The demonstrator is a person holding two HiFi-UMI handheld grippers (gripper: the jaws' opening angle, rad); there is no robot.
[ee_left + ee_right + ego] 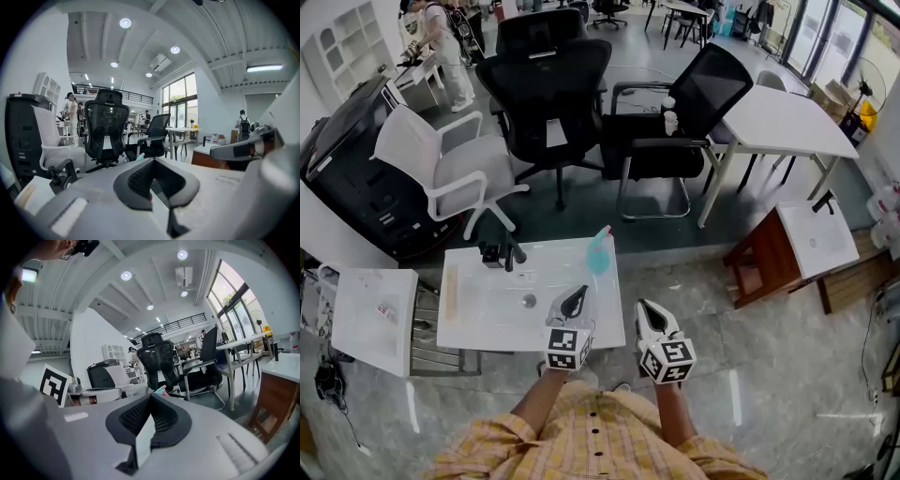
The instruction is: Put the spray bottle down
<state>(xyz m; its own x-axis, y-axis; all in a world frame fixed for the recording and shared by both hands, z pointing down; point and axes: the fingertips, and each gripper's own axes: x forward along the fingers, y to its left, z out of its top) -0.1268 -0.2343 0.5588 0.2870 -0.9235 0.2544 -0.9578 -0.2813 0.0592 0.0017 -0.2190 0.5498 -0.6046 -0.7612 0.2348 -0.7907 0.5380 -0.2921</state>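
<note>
A teal spray bottle (598,251) with a pink trigger stands upright at the far right corner of the small white table (487,323). Both grippers hover over the table's near right edge, short of the bottle and apart from it. My left gripper (575,300) is shut with nothing in it, and my right gripper (649,314) beside it looks shut and empty too. In the left gripper view the closed jaws (152,161) hide all but the bottle's top (140,156). In the right gripper view the bottle's top (161,391) peeks over the jaws (151,398).
A small black device (499,251), a wooden strip (450,292) and a small round object (529,301) lie on the table. A white cabinet (370,314) stands to the left. Office chairs (546,89), a white desk (787,120) and a brown-sided stand (769,258) lie beyond.
</note>
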